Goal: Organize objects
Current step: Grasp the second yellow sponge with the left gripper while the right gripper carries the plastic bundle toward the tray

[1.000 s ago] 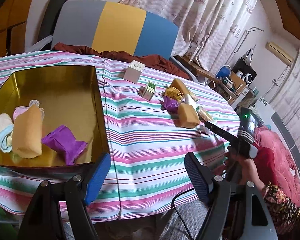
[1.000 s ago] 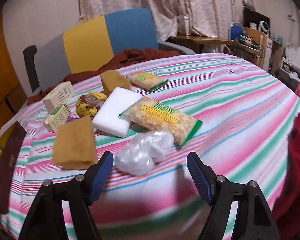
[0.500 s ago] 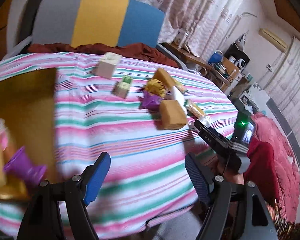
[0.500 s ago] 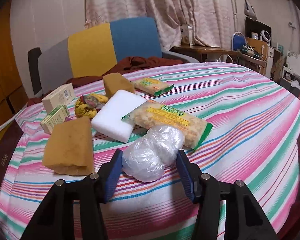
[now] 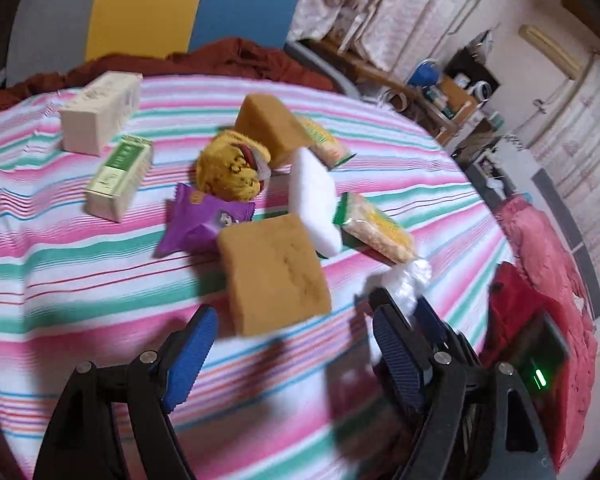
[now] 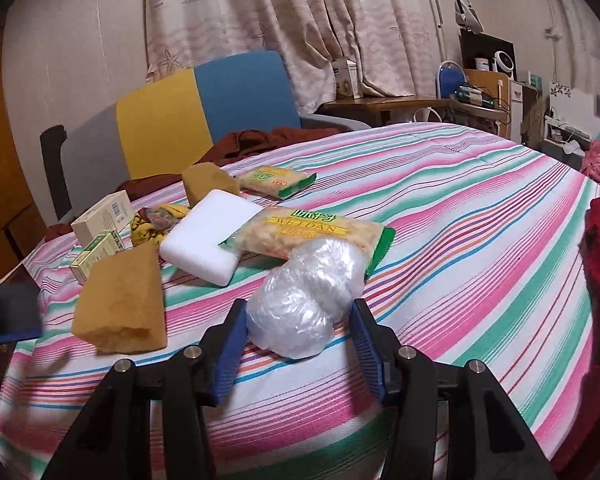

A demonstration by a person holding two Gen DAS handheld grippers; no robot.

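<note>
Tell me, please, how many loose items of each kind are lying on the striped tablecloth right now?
Brown sponges: 2
White sponge: 1
Snack packets, yellow-green: 2
Purple packet: 1
Small boxes: 2
Clear plastic bundle: 1
Yellow plush item: 1
Total: 10

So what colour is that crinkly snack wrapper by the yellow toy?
Purple wrapper, clearest in the left wrist view.

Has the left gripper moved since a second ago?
Yes. The left gripper swung right, away from the gold tray, now out of view, to the near brown sponge.
</note>
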